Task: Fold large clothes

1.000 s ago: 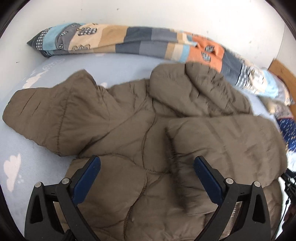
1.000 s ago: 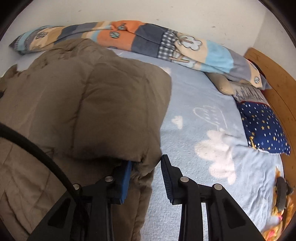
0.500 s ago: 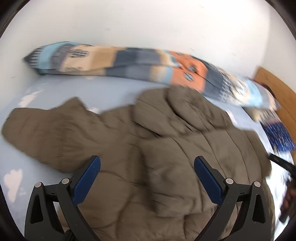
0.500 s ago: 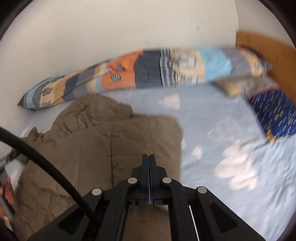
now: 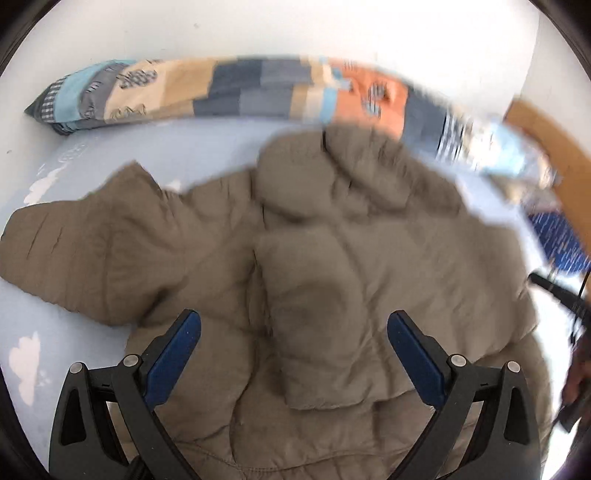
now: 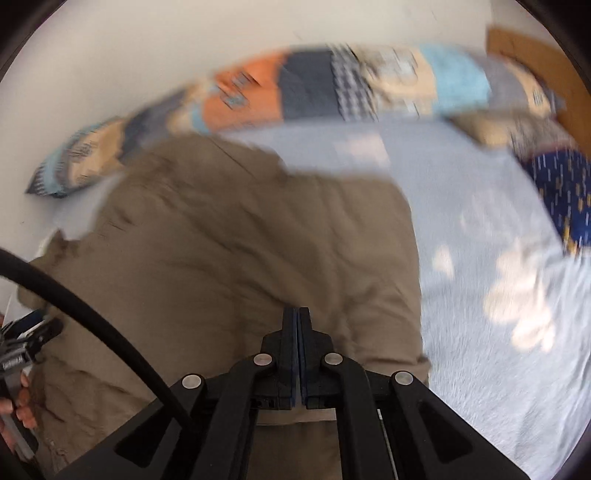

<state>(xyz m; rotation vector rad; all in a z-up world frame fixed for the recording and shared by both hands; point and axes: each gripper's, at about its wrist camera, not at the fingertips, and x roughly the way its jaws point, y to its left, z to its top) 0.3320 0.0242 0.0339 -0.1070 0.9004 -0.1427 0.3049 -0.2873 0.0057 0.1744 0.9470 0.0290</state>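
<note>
**Tongs over the jacket: left apart, right pressed together**

Your left gripper [image 5: 293,343] fills the bottom of the left wrist view with its jaws wide apart; the blue pads [image 5: 173,356] frame the jacket [image 5: 314,258] without touching it, and nothing lies between them. Your right gripper [image 6: 297,321] sits at bottom centre of the right wrist view with its jaws pressed flat together. No cloth shows between the pads; the tips stand above the jacket [image 6: 240,258], and contact cannot be told through the blur.

The jacket, brown and quilted, lies spread on the pale blue sheet [image 5: 192,147], taking up the middle of the left view. One sleeve [image 5: 81,251] reaches out to the left edge of the frame. The other sleeve [image 5: 325,325] is folded across the body, its cuff end near the lower centre. The hood [image 5: 354,173] bunches at upper centre, close to the patchwork bolster [image 5: 229,88] that runs along the white wall [image 5: 295,29].

In the right view the jacket covers the left half and the sheet [image 6: 480,295], printed with white clouds, covers the right. A navy pillow [image 6: 565,192] lies at the right edge below the wooden headboard [image 6: 535,55]. A black cable [image 6: 92,325] arcs across the lower left. At that far left edge fingers [image 6: 22,410] hold the other tool. Both views are motion-blurred.
</note>
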